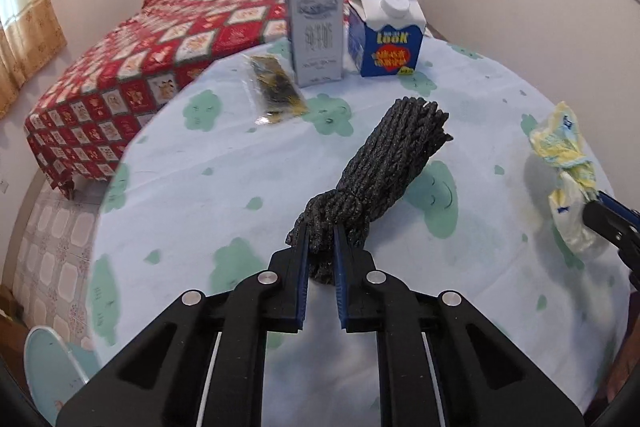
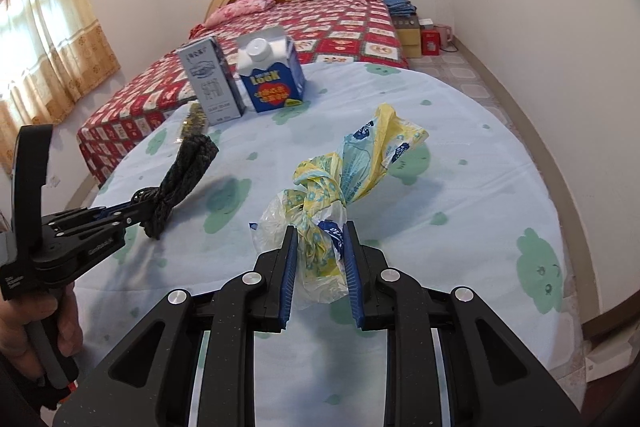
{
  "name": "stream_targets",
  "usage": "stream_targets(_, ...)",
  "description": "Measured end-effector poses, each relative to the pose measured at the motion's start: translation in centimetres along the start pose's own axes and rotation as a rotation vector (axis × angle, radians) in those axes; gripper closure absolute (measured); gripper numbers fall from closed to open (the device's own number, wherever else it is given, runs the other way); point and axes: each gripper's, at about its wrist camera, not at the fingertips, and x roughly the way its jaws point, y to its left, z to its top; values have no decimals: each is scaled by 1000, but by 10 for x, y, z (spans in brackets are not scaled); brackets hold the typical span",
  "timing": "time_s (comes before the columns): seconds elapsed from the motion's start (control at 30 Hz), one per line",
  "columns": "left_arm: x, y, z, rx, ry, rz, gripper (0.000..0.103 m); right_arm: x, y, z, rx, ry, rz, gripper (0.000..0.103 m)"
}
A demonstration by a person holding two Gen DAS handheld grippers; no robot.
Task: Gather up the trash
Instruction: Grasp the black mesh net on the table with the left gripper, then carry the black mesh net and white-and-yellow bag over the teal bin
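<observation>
Clenched on the knotted end of the rope bundle [image 1: 384, 171] at lower centre, the left claw [image 1: 321, 239] should lift straight up off the counter [image 1: 200, 187], while the right claw [image 2: 320, 243], grasping the knotted plastic bag [image 2: 344, 179], keeps clear.

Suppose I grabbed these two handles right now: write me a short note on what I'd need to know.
Left gripper: shut on the dark rope bundle, held above the table.
Right gripper: shut on the knotted yellow plastic bag.
On the table: grey box, blue carton, small clear packet.
Done: two items gripped.
Left: drop them off, no bin in view, then judge the rest.
</observation>
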Motion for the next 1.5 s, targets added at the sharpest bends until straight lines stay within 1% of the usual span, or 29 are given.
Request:
stream_targets(0.17,-35,17,-17,-11,-38,22,92,-7,20,-5,-30,-8,30,80)
stream_targets(0.27,-58,29,-31,-27,-61,50,92,-15,39,-11,-65,-19,45,80)
stream_targets(0.53,-98,58,-68,-78,-90,97,92,-28,81,-22,-147,-38,76,80)
stream_targets(0.67,-114,71,-84,-95,-103,110,92,-32,95,-27,-180,-51,83,80)
stream_targets(0.93,-137,94,-107,-132,-125,145,92,-35,129,-40,-259,-65,113,80)
stream_targets(1.23,-151,118,-128,-162,-121,181,92,-36,164,-51,-333,-62,146,80)
stream_targets(1.5,-166,130,-139,-174,-135,207,92,-39,187,-60,-384,-70,160,80)
